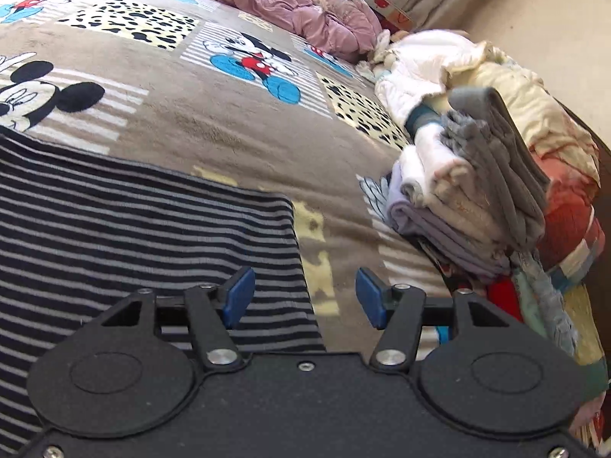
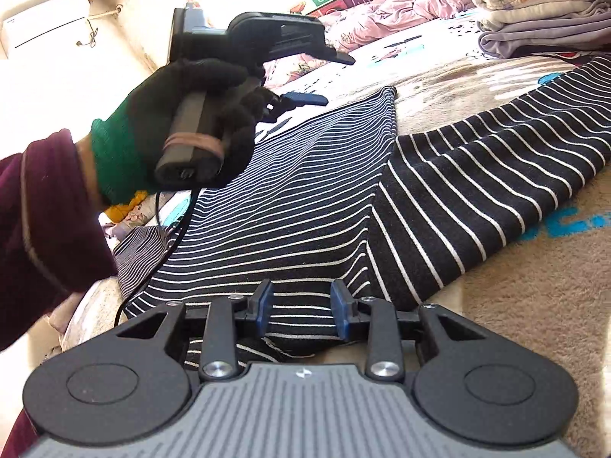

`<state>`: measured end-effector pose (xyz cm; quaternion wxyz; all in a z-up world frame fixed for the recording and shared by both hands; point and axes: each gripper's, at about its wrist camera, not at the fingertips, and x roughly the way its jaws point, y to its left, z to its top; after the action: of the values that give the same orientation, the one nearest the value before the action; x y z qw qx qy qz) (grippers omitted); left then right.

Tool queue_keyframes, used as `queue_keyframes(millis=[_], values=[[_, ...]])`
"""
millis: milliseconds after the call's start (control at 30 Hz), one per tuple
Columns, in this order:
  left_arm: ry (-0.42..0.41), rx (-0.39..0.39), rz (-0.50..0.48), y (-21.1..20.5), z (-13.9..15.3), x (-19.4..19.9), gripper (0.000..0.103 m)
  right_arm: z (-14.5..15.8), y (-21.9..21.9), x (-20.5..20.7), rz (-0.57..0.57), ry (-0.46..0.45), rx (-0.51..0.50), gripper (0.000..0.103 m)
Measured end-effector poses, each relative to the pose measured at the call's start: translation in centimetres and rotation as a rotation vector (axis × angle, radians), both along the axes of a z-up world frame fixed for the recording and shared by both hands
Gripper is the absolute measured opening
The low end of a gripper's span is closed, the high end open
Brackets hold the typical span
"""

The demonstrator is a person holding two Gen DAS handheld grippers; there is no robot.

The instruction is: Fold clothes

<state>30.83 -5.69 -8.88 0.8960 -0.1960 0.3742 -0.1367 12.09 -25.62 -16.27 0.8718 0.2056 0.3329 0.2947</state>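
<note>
A black top with thin white stripes [image 2: 313,198] lies spread on the bed, one sleeve [image 2: 508,160] stretched out to the right. My right gripper [image 2: 302,311] sits low over its near hem, jaws apart, with the cloth lying under them and not pinched. In the left wrist view the same striped top [image 1: 126,236] fills the lower left. My left gripper [image 1: 305,297] hangs open above its right edge, nothing between the blue pads [image 1: 240,294]. The right wrist view shows a gloved hand [image 2: 160,129] holding that left gripper [image 2: 305,98] above the top's far side.
The bed is covered by a brown cartoon-mouse blanket [image 1: 214,122]. A stack of folded clothes [image 1: 477,198] stands at its right edge, with a cream quilt [image 1: 496,84] behind. A crumpled pink duvet [image 1: 298,4] lies at the far end. A maroon sleeve [image 2: 42,221] fills the left.
</note>
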Motion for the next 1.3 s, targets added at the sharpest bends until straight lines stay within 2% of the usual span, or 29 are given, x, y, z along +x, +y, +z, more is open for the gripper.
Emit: queue_keyframes(millis=[100,233,333,400,500,567,633,800,867,1000,1067,1133,1300], values=[[-0.064,0.137,-0.056,-0.4,0.6,-6.0,0.057,0.7,-1.1,-0.7,-0.053,-0.036,0.030,0.038],[-0.142,0.343,-0.054,1.3,0.8,-14.5,0.057,1.9,-3.5,-2.2,-0.165,-0.087,0.097,0.052],[-0.197,0.502,-0.017,3.0,-0.2,-19.9,0.057,1.7,-5.5,-2.5,-0.275,-0.070,0.123,0.052],[-0.200,0.547,-0.007,3.5,-1.7,-22.6,0.058,1.2,-6.4,-2.5,-0.348,-0.044,0.116,0.052],[-0.123,0.551,-0.042,3.8,-4.8,-24.8,0.060,-0.1,-7.2,-2.2,-0.415,0.023,0.109,0.054],[-0.177,0.547,-0.022,3.6,-4.9,-26.4,0.060,-0.9,-7.2,-2.1,-0.424,0.044,0.116,0.054],[-0.189,0.535,-0.065,2.8,-4.7,-26.8,0.060,-1.1,-6.9,-2.2,-0.414,0.039,0.113,0.055],[-0.165,0.439,-0.080,2.7,-3.5,-26.6,0.060,-1.0,-5.8,-2.9,-0.360,0.039,0.122,0.056],[-0.152,0.411,-0.068,2.7,-2.6,-26.0,0.065,-0.9,-5.3,-3.1,-0.355,0.039,0.095,0.056],[-0.176,0.392,-0.065,2.5,0.2,-24.5,0.077,-0.9,-4.6,-4.2,-0.346,0.043,0.090,0.056],[-0.188,0.374,-0.048,2.7,1.8,-23.1,0.078,-0.8,-4.1,-4.3,-0.307,0.030,0.091,0.058],[-0.207,0.342,-0.011,3.3,3.5,-21.8,0.079,-0.7,-4.0,-4.3,-0.262,0.023,0.134,0.058],[-0.227,0.209,0.105,6.0,7.0,-19.5,0.079,-1.1,-3.7,-3.7,-0.257,0.030,0.142,0.057]])
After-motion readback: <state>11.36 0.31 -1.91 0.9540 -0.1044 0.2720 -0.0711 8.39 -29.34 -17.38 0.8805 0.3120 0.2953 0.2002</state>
